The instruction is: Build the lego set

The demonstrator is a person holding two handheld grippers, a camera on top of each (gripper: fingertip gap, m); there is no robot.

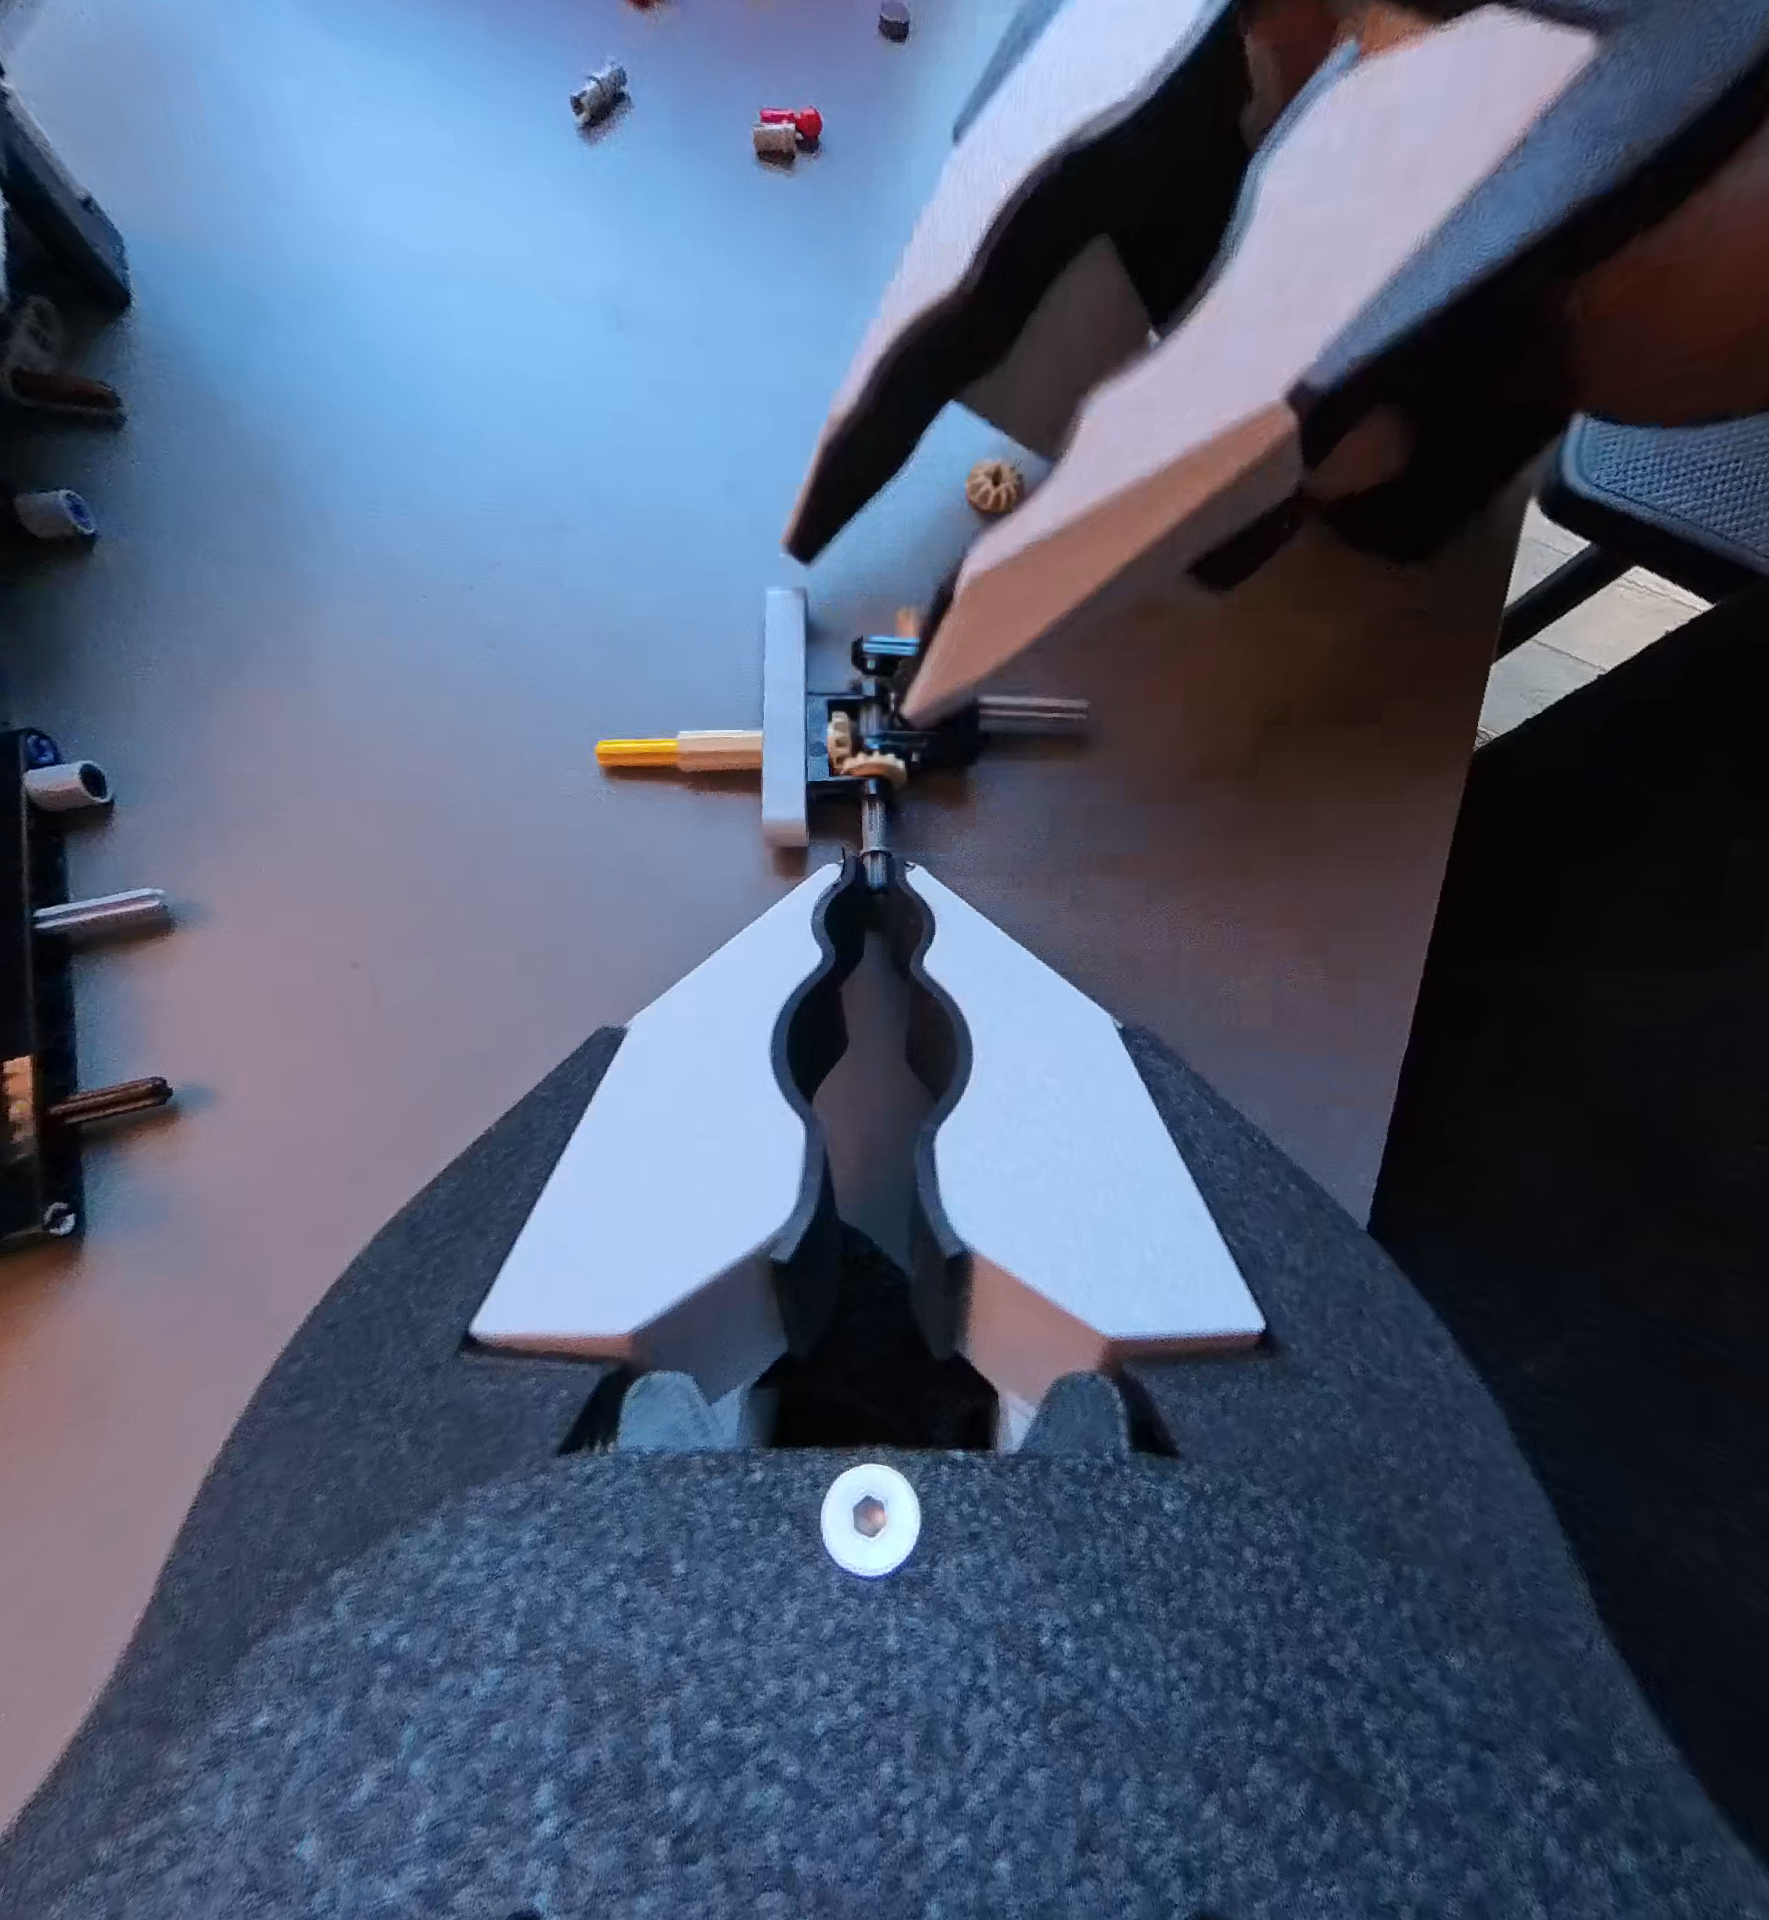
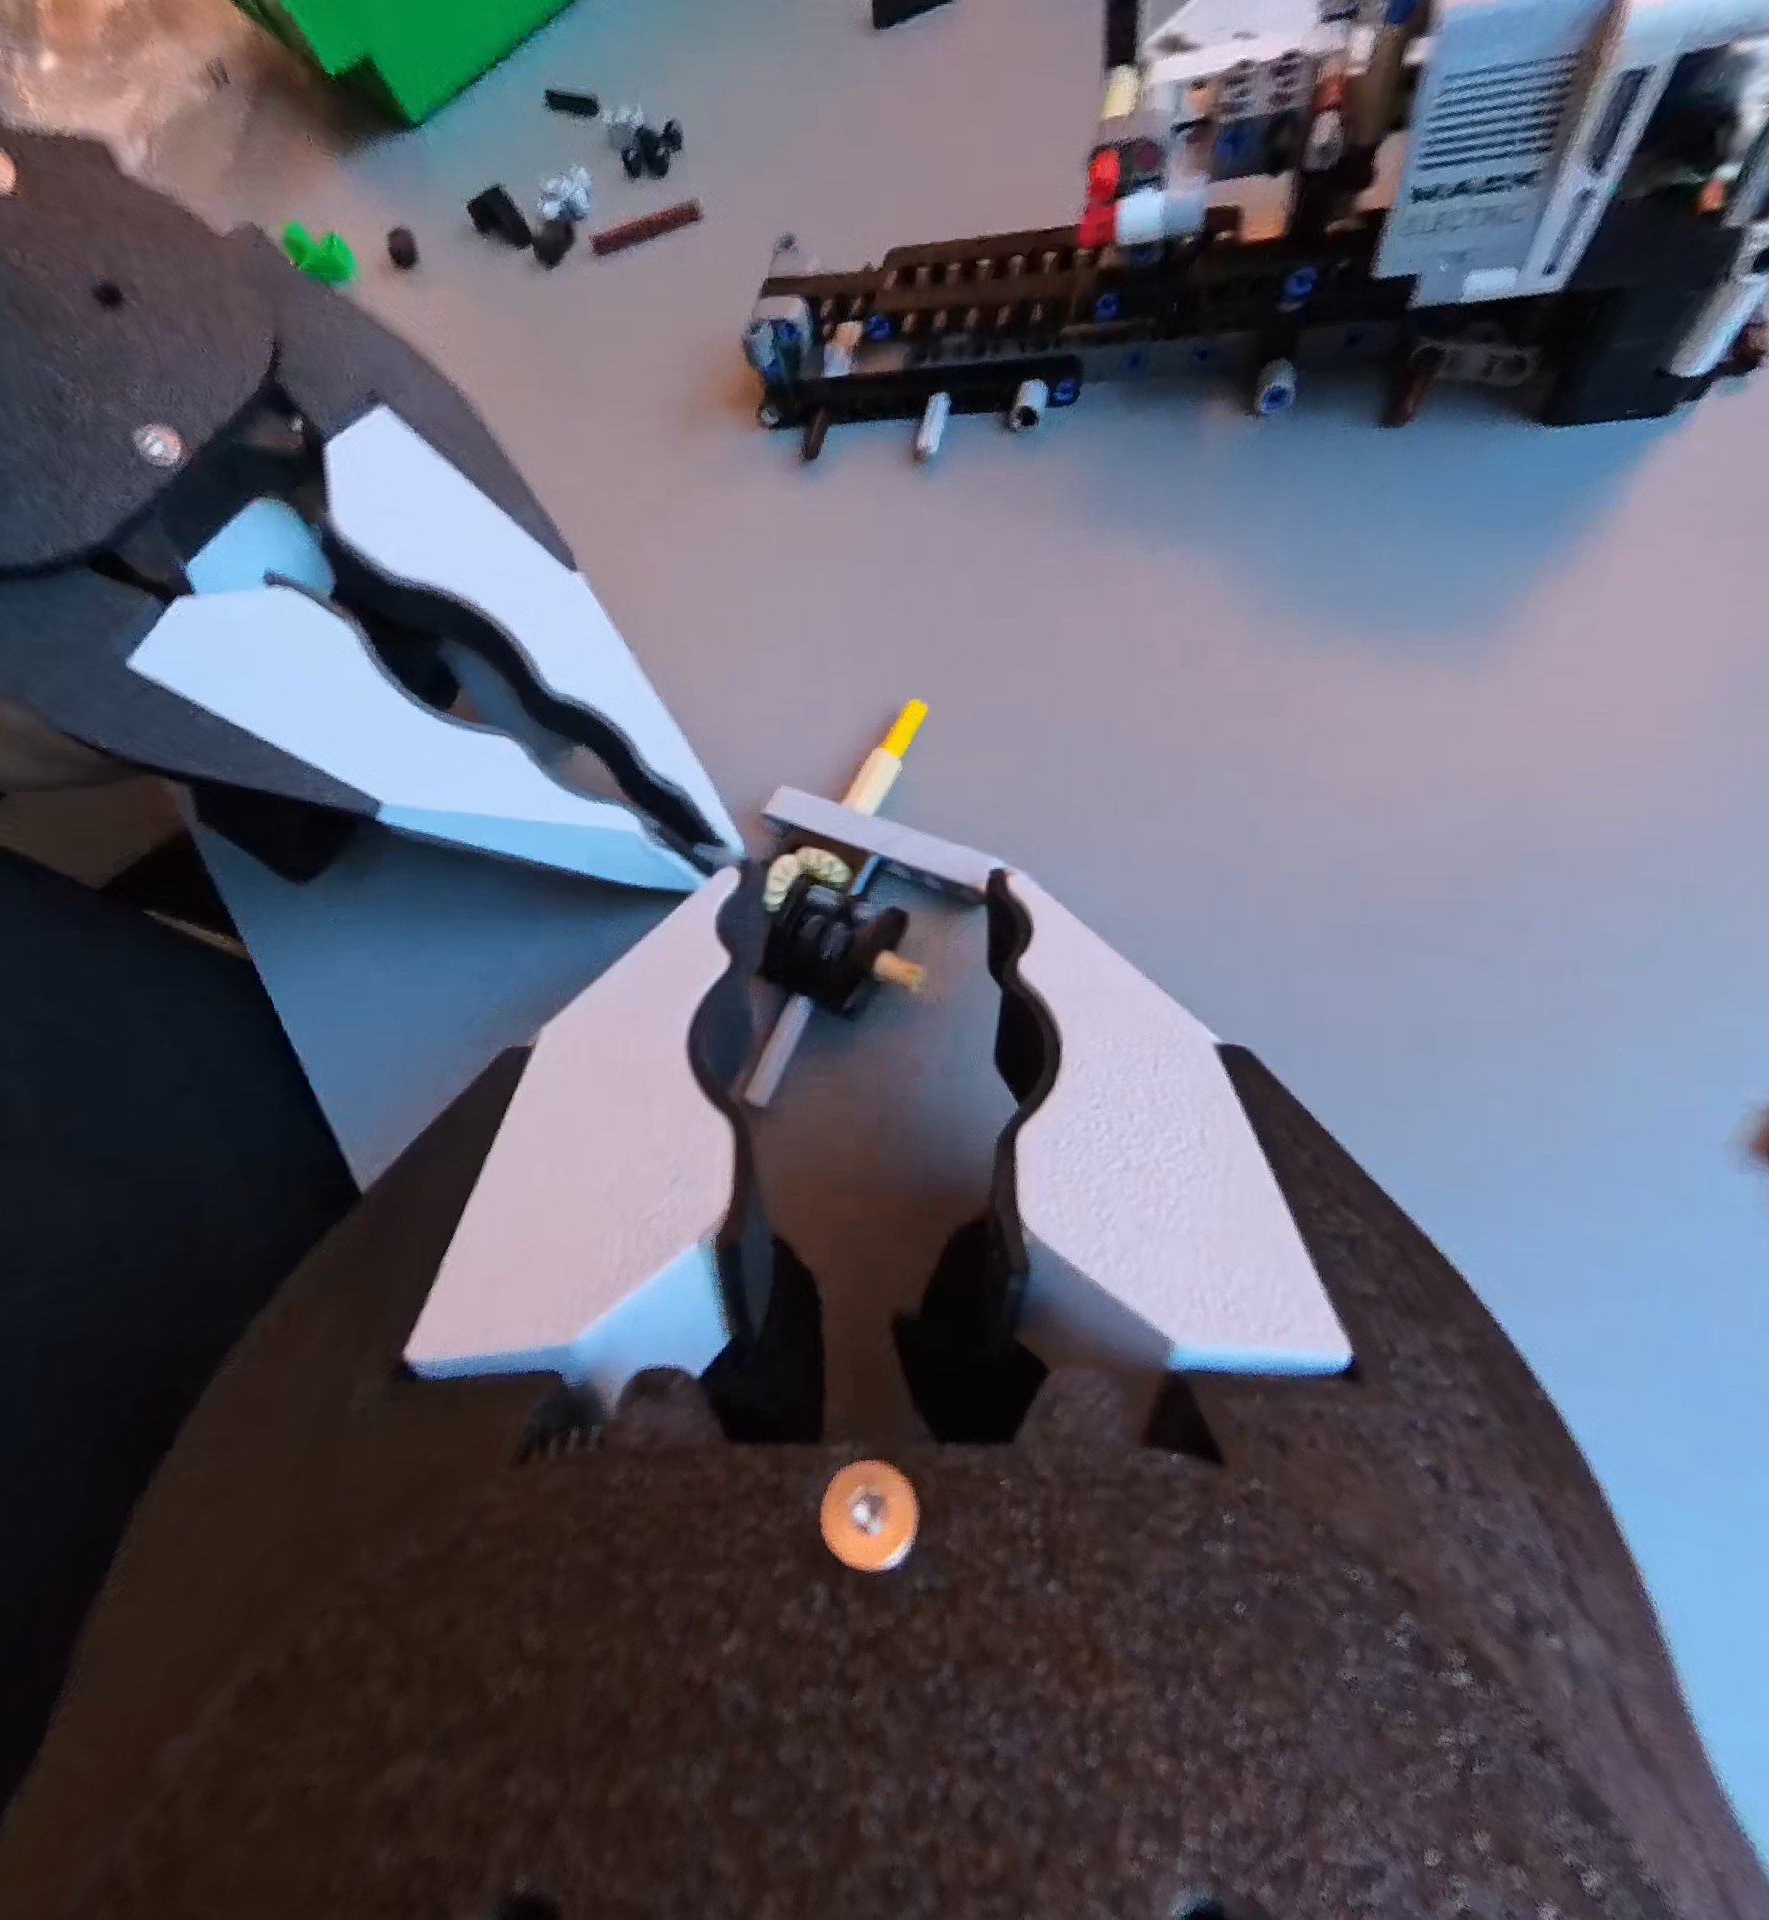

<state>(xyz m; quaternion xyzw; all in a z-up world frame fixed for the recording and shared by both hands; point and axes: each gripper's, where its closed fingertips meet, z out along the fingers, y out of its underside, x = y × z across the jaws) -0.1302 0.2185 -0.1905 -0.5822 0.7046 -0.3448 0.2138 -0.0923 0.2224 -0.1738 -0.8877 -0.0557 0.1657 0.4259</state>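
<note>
At centre frame on the grey worktop, the left hand-held gripper pinches its tips tight on the thin grey axle jutting from a small gear assembly. The right hand-held gripper straddles that assembly with fingers spread wide, gripping nothing, one tip touching its black block. A half-built truck chassis fills the right wrist view's upper right.

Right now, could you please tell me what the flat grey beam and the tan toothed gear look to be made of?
Flat grey beam: apparently moulded plastic, smooth matte, with even colour and rounded ends. Tan toothed gear: probably plastic too, with uniform colour and crisp moulded teeth.
</note>
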